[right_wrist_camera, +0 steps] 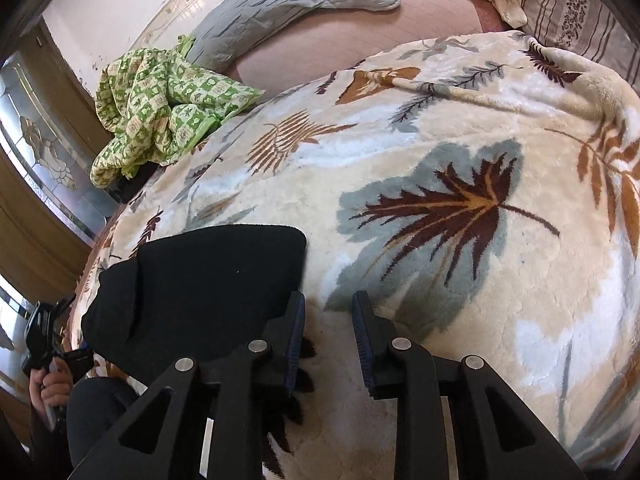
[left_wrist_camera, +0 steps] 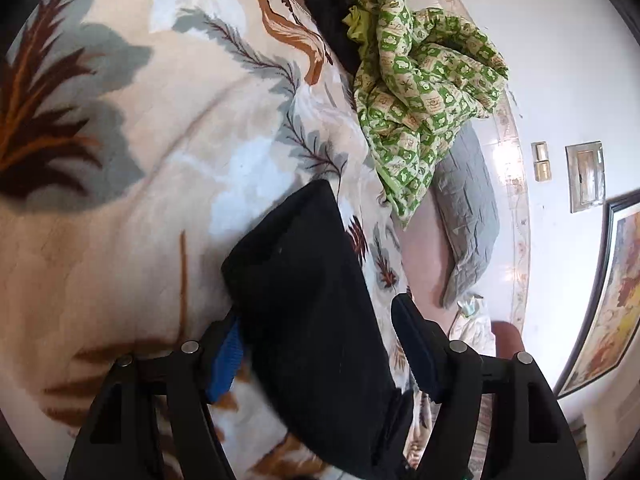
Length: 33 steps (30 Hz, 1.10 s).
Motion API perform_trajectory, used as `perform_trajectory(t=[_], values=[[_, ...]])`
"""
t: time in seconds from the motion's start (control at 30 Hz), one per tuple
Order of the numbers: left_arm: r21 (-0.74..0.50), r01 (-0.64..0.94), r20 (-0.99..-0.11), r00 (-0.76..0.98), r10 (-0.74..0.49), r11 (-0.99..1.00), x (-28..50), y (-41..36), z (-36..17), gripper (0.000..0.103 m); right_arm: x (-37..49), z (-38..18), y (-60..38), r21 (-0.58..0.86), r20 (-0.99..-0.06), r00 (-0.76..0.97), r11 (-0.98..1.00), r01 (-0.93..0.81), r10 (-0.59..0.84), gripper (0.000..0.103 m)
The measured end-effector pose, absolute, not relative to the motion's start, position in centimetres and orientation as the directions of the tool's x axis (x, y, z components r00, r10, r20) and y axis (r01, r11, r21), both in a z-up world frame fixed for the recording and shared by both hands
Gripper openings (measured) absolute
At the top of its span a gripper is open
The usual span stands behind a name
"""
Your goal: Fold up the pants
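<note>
The black pants [left_wrist_camera: 304,280] lie folded into a compact stack on the leaf-patterned blanket [left_wrist_camera: 140,200]. My left gripper [left_wrist_camera: 320,344] is open, its two fingers standing on either side of the stack's near part, not closed on it. In the right wrist view the same pants [right_wrist_camera: 208,280] lie at lower left on the blanket [right_wrist_camera: 440,160]. My right gripper [right_wrist_camera: 328,316] is open and empty over bare blanket, just right of the stack's edge. The left gripper [right_wrist_camera: 44,340] shows at the far left edge in a hand.
A crumpled green checked cloth [left_wrist_camera: 416,80] lies at the blanket's far edge, also in the right wrist view [right_wrist_camera: 160,108]. A grey pillow [left_wrist_camera: 468,216] rests on the pink sheet [right_wrist_camera: 340,36]. A dark garment [left_wrist_camera: 328,12] lies beside the green cloth. A wall and a framed picture [left_wrist_camera: 608,300] stand beyond.
</note>
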<state>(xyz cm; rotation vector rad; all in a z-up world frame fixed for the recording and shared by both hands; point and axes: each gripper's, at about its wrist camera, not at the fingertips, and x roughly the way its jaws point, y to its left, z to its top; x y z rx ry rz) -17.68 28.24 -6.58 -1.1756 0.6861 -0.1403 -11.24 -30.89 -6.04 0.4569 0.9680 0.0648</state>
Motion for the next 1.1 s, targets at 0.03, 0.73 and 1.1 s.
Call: perform_trajectory(t=[0.03,0.73,1.1], values=[[-0.884,-0.247,-0.419,0.796,-0.438,0.396,-17.7,28.2,-6.7,0.069,-11.3,-6.0,-30.9,0.403,-0.779,0.573,0.903,0.148,0.254,0.025],[-0.542,-0.107,-0.517,0.824,-0.23,0.834,-19.9,17.4,3.0,0.009,-11.3,-6.1,-31.0,0.425,-0.773,0.575,0.892,0.155,0.268,0.027],[-0.438,0.253,-0.498,0.73,-0.467,0.862,-20.9,4.3,7.4,0.008,-11.3,-6.3,-31.5,0.455,-0.765,0.575,0.875,0.166,0.289,0.027]])
